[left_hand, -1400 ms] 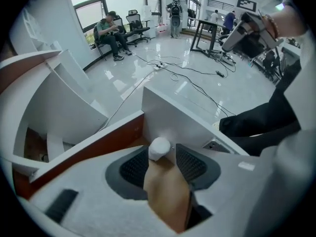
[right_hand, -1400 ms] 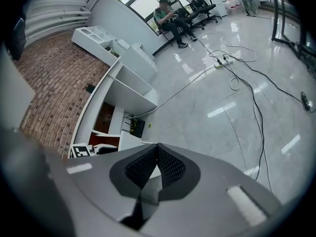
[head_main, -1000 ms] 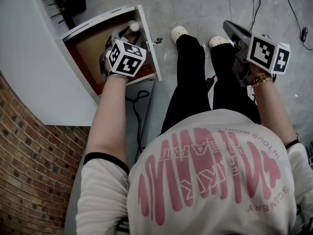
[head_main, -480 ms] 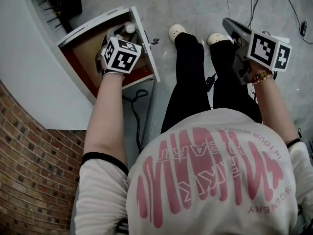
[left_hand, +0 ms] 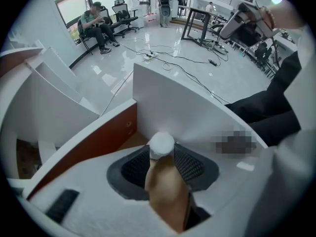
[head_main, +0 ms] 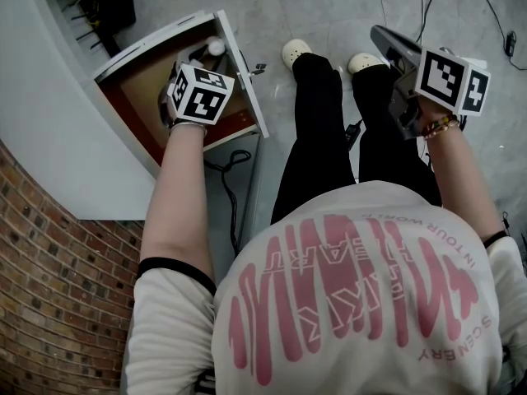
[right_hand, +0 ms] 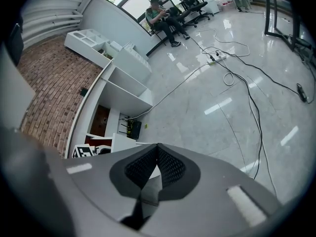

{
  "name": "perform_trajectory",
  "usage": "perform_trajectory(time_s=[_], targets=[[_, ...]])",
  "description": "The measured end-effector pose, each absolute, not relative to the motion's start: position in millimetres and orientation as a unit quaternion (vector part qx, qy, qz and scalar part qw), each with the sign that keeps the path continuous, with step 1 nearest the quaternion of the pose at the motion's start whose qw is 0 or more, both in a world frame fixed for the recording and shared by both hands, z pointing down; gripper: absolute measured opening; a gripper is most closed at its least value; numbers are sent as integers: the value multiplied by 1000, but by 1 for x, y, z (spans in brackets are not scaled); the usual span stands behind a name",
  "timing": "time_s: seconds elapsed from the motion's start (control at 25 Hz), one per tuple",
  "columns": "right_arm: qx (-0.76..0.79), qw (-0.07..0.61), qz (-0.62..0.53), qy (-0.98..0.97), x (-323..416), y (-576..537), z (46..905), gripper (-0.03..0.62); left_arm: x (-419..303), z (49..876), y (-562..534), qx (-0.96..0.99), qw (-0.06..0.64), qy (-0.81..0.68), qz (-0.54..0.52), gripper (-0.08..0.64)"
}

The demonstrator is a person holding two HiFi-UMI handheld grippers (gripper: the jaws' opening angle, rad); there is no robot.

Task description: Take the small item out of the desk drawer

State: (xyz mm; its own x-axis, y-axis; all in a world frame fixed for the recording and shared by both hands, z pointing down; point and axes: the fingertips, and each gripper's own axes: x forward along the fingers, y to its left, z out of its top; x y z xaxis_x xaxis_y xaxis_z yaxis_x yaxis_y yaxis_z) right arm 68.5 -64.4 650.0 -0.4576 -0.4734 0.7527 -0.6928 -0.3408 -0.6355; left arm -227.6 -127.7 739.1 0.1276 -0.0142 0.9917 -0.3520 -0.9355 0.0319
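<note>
The desk drawer [head_main: 240,72] stands pulled out, white outside and red-brown inside. In its front corner is a small tan bottle [left_hand: 165,189] with a white cap [head_main: 216,46]. My left gripper [head_main: 198,60] reaches down into the drawer. In the left gripper view the bottle lies between the jaws of the left gripper [left_hand: 162,148], which are closing, and the black pads [left_hand: 190,164] sit against both its sides at the neck. My right gripper [head_main: 380,39] hangs in the air over the floor beside the person's right leg, and in its own view the right gripper [right_hand: 157,149] is shut on nothing.
The white desk top [head_main: 58,113] lies left of the drawer, with a brick wall [head_main: 49,303] behind it. The person's legs and white shoes [head_main: 298,53] stand just right of the drawer front. Cables [head_main: 226,171] hang under the drawer and run over the grey floor [head_main: 329,6].
My left gripper has pushed a little deeper into the drawer toward the bottle. The right gripper has stayed where it was.
</note>
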Motion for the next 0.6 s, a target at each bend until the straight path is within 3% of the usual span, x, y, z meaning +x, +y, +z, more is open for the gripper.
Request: perform_trajectory(time_s=[0.6], targets=[[516,87,641,-561,67,-56,649,11,-219,740,-136,749,121,-128,639,150]])
